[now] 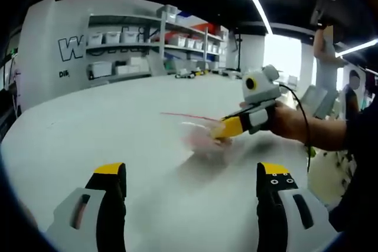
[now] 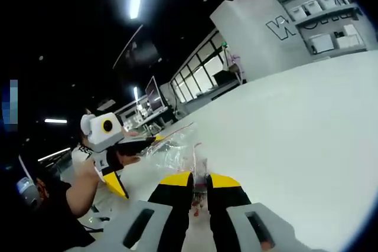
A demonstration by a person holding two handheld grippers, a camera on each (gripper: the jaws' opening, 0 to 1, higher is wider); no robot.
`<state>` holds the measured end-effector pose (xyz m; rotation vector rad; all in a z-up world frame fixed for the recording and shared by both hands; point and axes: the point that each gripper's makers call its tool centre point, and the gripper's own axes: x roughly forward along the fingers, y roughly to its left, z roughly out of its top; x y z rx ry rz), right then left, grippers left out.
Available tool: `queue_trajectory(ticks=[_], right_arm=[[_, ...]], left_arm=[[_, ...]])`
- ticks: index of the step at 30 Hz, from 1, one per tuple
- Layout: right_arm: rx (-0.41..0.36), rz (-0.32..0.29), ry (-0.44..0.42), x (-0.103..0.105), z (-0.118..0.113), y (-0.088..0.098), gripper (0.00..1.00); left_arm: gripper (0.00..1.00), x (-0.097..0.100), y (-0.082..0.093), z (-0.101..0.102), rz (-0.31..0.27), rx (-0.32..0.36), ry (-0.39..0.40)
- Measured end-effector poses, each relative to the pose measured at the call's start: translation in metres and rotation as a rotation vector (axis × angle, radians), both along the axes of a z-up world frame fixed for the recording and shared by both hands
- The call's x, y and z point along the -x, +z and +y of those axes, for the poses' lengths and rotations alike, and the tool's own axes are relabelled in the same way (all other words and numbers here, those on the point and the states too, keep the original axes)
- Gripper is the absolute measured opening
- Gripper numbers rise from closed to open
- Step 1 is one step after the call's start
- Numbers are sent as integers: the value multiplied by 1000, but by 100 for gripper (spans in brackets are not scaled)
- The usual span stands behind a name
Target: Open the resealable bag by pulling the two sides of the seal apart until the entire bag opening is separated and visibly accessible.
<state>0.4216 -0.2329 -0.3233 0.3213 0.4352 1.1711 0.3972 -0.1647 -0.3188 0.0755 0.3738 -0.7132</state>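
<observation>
Right gripper view: one bag edge pinched.
Right gripper [image 2: 199,180] clamps the resealable bag [image 2: 176,151]; left gripper [image 1: 190,181] gapes empty and should take the opposite lip.

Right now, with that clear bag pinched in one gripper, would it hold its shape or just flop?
Probably flop: the clear bag looks thin and crinkled, sagging beyond the right gripper. Likely light too, since one pinch lifts it off the table. Its glossy film may be slippery.

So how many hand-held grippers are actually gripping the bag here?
1. The right hand-held gripper is shut on the clear plastic resealable bag; the left hand-held gripper sits open, short of it.
</observation>
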Motion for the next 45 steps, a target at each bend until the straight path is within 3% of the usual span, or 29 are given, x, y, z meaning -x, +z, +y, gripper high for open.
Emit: queue_trajectory(ticks=[14,28,45], right_arm=[[7,5,2,-2,0,-2,6],[-1,17,6,0,2,-5,6],[-3,16,3,2,-1,-3,6]], left_arm=[[90,-7,0,-9,-4,9,-14],[81,-11,1,-20,-36,0,-34],[81,-18,2,-27,-41,2,-41]])
